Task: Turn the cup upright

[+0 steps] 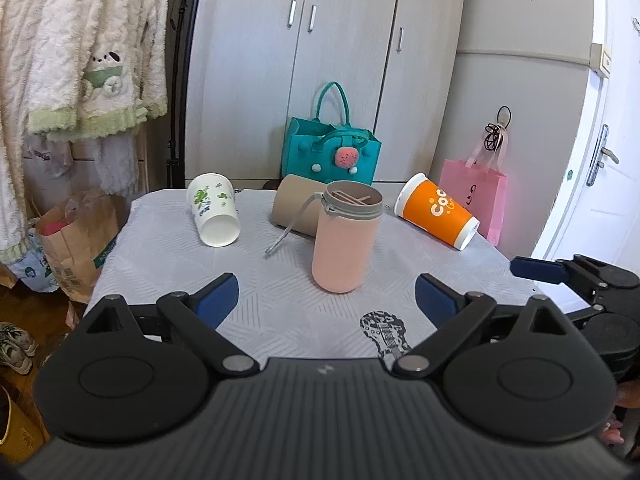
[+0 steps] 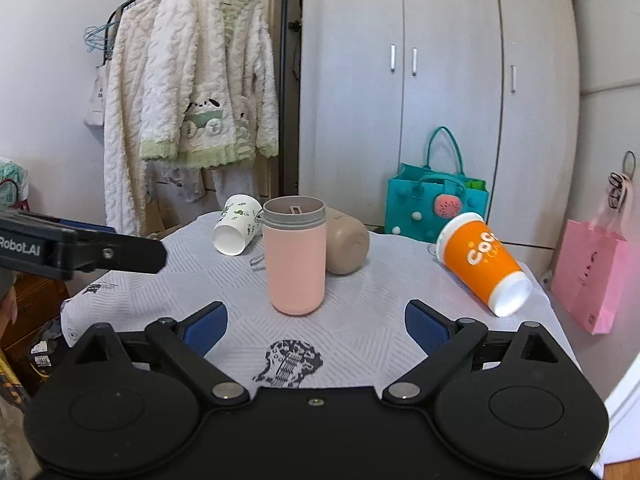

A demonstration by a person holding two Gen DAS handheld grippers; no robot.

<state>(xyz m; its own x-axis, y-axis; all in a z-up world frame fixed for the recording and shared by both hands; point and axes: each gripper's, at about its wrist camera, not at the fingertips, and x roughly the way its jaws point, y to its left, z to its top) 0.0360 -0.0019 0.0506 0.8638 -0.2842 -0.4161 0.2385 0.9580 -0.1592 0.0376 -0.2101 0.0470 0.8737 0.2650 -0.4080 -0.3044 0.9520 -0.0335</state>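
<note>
A pink cup [image 1: 344,240] with a grey rim and strap stands upright mid-table; it also shows in the right wrist view [image 2: 297,256]. An orange cup [image 1: 438,212] lies on its side at the right, also in the right wrist view [image 2: 482,258]. A white cup with green prints [image 1: 214,210] lies on its side at the left, also in the right wrist view [image 2: 236,226]. A beige cup [image 1: 296,206] lies behind the pink one, also in the right wrist view [image 2: 346,246]. My left gripper [image 1: 326,300] and right gripper [image 2: 316,328] are open and empty, short of the pink cup.
The table [image 1: 280,308] has a white patterned cloth with a guitar print [image 2: 288,362]. A teal bag [image 1: 330,152] and a pink bag [image 1: 476,196] stand behind it. Robes [image 2: 192,92] hang at the left. The right gripper shows at the left view's right edge [image 1: 576,276].
</note>
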